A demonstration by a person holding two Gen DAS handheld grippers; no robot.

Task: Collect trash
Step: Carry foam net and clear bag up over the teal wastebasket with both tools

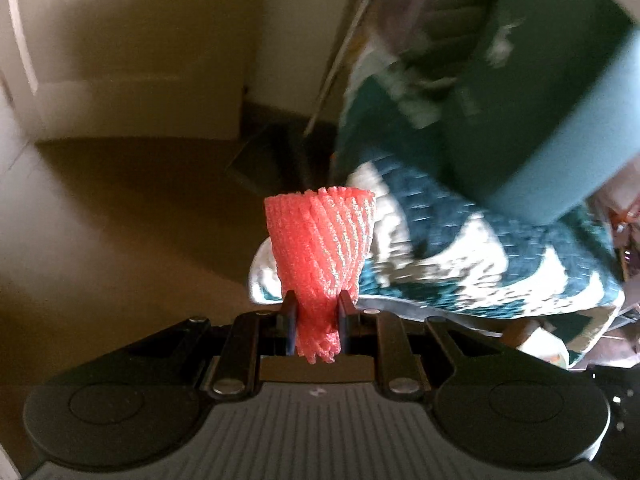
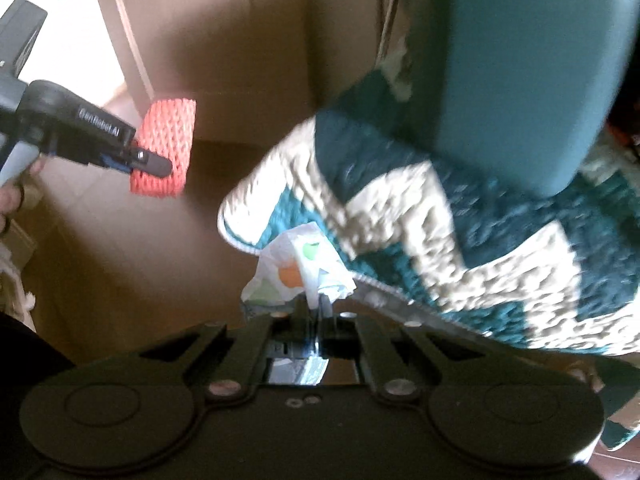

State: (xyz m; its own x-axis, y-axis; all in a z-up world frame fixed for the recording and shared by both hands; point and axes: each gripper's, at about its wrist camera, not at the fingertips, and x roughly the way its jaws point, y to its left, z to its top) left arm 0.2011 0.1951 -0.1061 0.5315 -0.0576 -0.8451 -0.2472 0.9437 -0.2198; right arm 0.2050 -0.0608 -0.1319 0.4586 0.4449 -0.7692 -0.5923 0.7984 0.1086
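My left gripper [image 1: 317, 312] is shut on a red foam net sleeve [image 1: 320, 256], held in the air above the brown floor. The right wrist view shows that gripper [image 2: 154, 164] at the left with the red sleeve [image 2: 166, 140] in its fingers. My right gripper [image 2: 316, 300] is shut on a crumpled white wrapper [image 2: 298, 268] with orange and green marks, held just in front of a teal and white quilt's edge.
A teal and white quilt [image 2: 440, 220] hangs over a teal chair [image 2: 520, 80] at the right in both views; the quilt [image 1: 460, 248] is blurred in the left wrist view. Brown floor [image 1: 140, 200] and beige cabinets or wall [image 1: 140, 40] lie to the left.
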